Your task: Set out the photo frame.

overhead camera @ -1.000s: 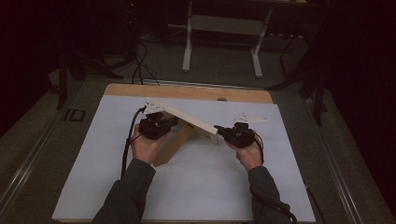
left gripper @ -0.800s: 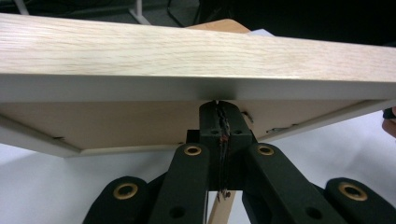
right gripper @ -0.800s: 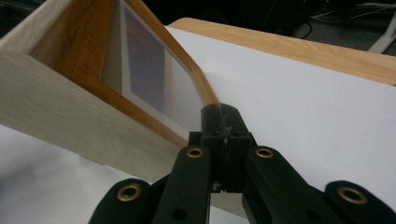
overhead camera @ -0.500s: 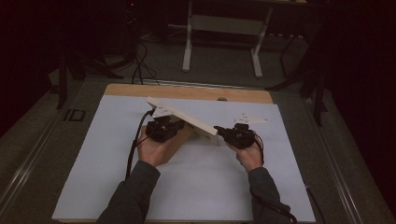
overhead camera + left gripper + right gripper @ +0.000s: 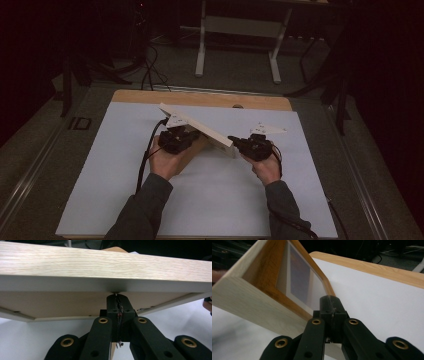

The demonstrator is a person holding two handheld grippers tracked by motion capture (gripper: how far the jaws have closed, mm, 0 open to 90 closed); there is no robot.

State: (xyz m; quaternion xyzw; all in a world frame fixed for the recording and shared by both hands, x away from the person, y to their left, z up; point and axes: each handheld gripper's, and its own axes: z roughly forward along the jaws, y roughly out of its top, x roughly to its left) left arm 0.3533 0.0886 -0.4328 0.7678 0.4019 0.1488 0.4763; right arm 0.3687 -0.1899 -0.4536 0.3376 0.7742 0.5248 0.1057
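One frame, two grippers, one table.

I count a single wooden picture frame, my two grippers, left gripper and right gripper, one per hand, one white-topped table, and one metal stand behind.

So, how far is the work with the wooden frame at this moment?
Done: the wooden frame is tilted, one long edge raised off the white table cover. In hand: the left gripper, jaws shut, sits under the frame's edge, and the right gripper, also shut, presses at its inner side by the glass. Left: probably bringing the frame to its final position; it rests flat nowhere yet.
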